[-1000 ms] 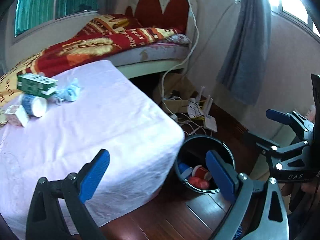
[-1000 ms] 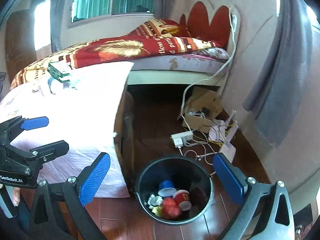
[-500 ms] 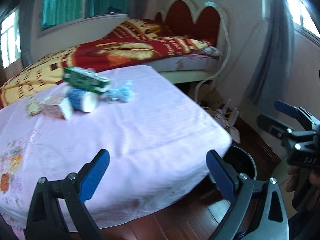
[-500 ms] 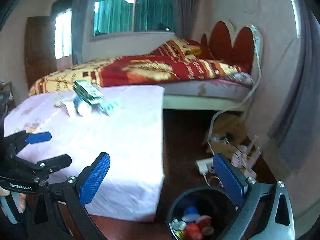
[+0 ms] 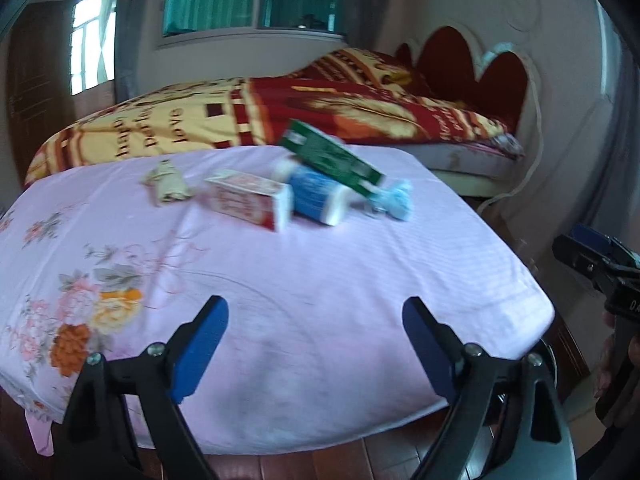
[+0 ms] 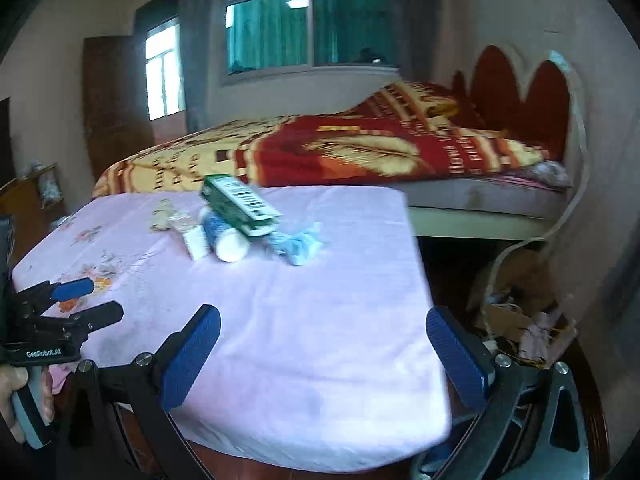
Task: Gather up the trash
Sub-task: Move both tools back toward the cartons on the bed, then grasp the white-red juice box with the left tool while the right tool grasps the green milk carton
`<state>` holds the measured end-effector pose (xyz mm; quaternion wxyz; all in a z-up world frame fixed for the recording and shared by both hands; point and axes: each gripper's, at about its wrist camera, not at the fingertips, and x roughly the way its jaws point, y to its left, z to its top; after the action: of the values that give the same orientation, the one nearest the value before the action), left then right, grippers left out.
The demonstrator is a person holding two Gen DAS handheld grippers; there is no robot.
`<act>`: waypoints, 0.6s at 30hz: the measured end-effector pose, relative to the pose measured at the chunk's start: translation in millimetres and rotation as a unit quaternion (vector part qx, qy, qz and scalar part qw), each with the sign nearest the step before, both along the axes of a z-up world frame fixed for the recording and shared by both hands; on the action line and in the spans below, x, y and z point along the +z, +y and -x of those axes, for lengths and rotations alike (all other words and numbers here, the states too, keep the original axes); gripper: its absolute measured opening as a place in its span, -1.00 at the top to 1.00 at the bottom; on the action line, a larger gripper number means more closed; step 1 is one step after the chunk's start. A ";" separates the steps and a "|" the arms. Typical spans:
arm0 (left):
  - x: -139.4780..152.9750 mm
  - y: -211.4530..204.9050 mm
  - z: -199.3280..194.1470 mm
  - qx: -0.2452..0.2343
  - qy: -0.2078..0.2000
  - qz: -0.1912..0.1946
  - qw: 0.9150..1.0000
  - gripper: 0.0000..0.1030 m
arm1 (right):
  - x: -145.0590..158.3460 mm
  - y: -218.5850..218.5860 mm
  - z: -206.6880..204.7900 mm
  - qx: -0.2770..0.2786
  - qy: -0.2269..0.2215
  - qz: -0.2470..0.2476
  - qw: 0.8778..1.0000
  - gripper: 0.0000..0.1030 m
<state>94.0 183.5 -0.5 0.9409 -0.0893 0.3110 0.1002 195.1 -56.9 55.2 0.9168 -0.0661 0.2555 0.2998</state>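
Left wrist view: the left gripper (image 5: 316,344) carries nothing, its blue-padded jaws closing from a wide gap over the near edge of the table with the pink floral cloth (image 5: 280,320). The right gripper (image 6: 324,348) hangs wide open and empty over the same near edge. Outward from both, the trash lies in a cluster at the far side of the cloth, well apart from either set of pads. The cluster holds a crumpled beige paper scrap (image 5: 166,182), a red-and-white carton (image 5: 250,200), a blue-and-white paper cup lying on its side (image 5: 316,198), a long green box (image 5: 334,158) resting tilted on the cup, and a crumpled light-blue wad (image 5: 396,198). The green box's long axis runs diagonally, far-left to near-right. In the left view the cluster sits almost dead ahead; in the right view it lies ahead and to the left. Judged so, the left gripper has the straighter reach.
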 end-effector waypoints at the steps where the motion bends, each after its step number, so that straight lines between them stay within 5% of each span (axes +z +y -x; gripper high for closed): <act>1: -0.1 5.4 -0.7 0.005 -0.001 0.001 1.000 -0.71 | -0.2 7.0 -2.6 0.006 0.001 -0.002 1.000 -1.00; 18: -18.9 56.6 -67.8 0.030 0.016 0.000 0.999 -0.64 | -15.6 136.3 -112.9 0.089 0.035 0.014 0.995 -1.00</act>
<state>161.7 240.0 -19.3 0.9325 -0.0974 0.3229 0.1296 308.0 79.4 39.6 0.8760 -0.0912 0.2849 0.3783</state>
